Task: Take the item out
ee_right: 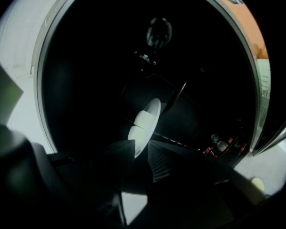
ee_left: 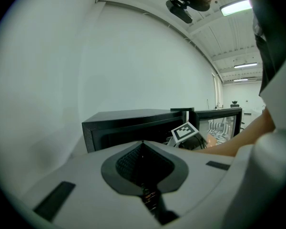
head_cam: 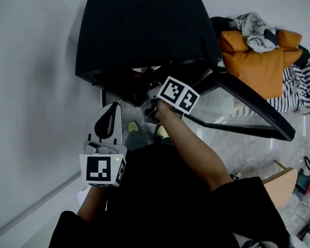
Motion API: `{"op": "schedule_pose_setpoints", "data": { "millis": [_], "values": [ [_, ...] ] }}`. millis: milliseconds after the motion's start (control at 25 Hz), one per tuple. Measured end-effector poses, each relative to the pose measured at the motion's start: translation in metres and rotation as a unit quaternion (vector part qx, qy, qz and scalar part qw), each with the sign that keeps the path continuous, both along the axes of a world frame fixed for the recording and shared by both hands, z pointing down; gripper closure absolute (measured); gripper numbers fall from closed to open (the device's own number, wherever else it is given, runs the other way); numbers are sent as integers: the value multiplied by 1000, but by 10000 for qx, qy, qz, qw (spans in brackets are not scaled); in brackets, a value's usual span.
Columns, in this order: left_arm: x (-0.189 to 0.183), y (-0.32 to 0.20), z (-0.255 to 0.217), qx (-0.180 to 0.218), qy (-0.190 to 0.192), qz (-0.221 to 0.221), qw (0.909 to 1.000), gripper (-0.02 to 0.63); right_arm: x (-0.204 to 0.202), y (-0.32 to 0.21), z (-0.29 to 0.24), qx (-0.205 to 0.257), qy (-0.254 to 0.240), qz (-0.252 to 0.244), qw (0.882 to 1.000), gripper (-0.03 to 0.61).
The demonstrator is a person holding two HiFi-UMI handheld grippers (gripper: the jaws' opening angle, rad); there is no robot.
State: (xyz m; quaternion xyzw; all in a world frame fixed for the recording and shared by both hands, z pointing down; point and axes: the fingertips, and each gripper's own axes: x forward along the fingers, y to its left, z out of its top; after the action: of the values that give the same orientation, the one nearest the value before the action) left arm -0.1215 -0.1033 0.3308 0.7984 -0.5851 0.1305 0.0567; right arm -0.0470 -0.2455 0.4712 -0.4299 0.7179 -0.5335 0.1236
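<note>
Right gripper [ee_right: 140, 151], reaching into the dark cabinet [head_cam: 139, 35] at 12 o'clock, pinches the lower rim of a white plate [ee_right: 145, 125] standing on edge. Left gripper [ee_left: 143, 144] is closed and empty. Risk: the shallow rim grip may let the plate swivel, slip, or strike the cabinet.

No words, brand names or numbers are showing legibly anywhere. Only black-and-white square code markers are facing the head camera: the left cube [head_cam: 102, 169] is showing one, and the right cube [head_cam: 179, 94] is showing two.
</note>
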Motion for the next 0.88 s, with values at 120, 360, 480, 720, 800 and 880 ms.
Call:
{"op": "schedule_pose_setpoints", "data": {
  "millis": [120, 360, 480, 720, 800, 880],
  "values": [
    [0, 2, -1, 11, 7, -22, 10000, 606, 2, -4, 2, 54, 1, 20, 10000, 497],
    [-2, 2, -2, 34, -19, -65, 10000, 606, 0, -12, 4, -23, -227, 68, 9997, 497],
    [-5, 3, -3, 40, -2, -119, 9999, 606, -3, -13, 6, -90, -321, 89, 9994, 497],
    [-6, 4, -3, 46, 8, -151, 9999, 606, -6, -17, 7, -115, -456, 59, 9989, 499],
    [-7, 5, -3, 45, 9, -160, 9999, 606, -6, -17, 7, -118, -529, 58, 9985, 500],
    [-7, 5, -3, 42, 5, -160, 9999, 606, -5, -16, 8, -176, -637, 103, 9978, 508]
  ]
}}
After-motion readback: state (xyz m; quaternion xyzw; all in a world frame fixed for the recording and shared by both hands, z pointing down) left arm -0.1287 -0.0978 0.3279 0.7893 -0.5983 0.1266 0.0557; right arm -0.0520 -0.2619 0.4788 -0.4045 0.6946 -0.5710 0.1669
